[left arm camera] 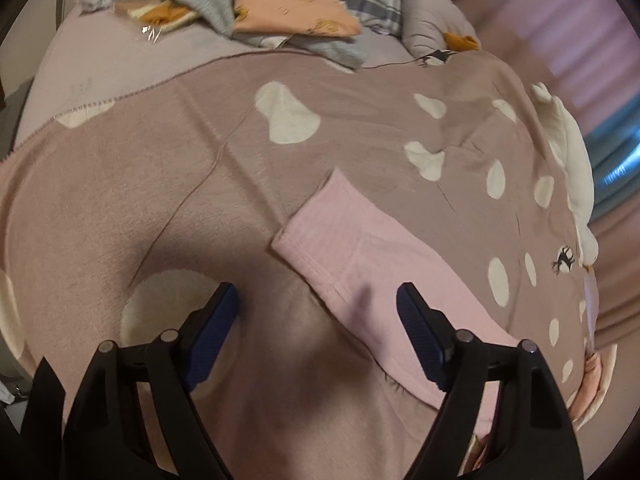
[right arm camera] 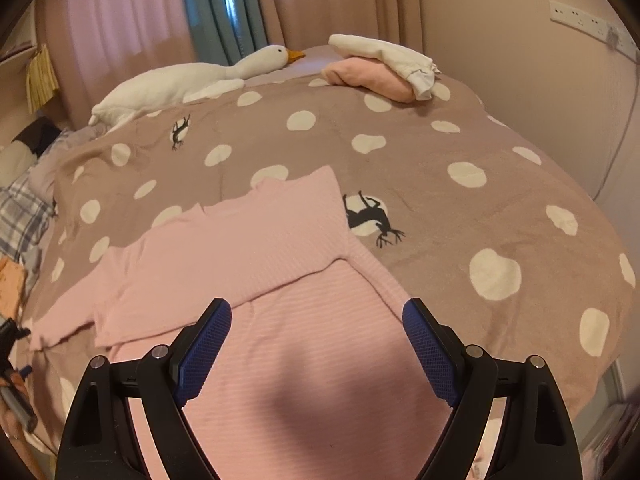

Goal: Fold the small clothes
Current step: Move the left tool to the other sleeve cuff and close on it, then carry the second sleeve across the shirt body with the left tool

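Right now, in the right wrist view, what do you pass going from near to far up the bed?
hand-held gripper → pink top → deer print → toy goose → curtain

Pink top ribbed knit cloth; blanket matt fuzzy fleece.

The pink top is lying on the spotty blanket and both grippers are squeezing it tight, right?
Not quite. The pink top does lie on the spotty blanket, but the left gripper and right gripper are both open, holding nothing, as each wrist view shows.
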Demonstrator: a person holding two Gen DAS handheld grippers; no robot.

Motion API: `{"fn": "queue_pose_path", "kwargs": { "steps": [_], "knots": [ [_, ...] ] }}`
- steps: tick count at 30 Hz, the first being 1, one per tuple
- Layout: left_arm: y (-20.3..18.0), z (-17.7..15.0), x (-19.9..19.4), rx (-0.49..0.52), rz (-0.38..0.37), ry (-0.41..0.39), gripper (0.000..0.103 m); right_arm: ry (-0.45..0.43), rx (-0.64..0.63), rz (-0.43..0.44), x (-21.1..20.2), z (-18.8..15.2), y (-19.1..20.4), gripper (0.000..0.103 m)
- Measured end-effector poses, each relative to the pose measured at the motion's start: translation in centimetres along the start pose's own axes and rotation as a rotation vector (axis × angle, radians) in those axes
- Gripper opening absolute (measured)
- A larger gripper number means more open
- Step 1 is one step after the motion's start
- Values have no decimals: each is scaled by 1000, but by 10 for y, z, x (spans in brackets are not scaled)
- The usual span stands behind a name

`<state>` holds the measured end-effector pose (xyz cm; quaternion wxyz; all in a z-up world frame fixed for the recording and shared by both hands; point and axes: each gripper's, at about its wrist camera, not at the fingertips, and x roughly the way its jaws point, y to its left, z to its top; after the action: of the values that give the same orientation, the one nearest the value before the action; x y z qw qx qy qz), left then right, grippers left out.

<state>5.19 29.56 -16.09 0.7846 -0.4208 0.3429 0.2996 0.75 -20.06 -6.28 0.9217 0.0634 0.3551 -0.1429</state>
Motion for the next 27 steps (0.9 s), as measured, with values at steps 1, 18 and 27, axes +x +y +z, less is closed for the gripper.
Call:
{"fn": "queue_pose_path", "kwargs": {
  "steps": [1,18,27],
  "knots": [
    [2,2,4,-10,-1,6,75,5,1,-1,1,-1,0,87],
    [11,16,30,-88,-79,-36,7,32,1,-8,6,-8,0,87],
    [-30,21,-15,2,-135,-118,5,19,23,-18,2,-7,-8,87]
  ]
}}
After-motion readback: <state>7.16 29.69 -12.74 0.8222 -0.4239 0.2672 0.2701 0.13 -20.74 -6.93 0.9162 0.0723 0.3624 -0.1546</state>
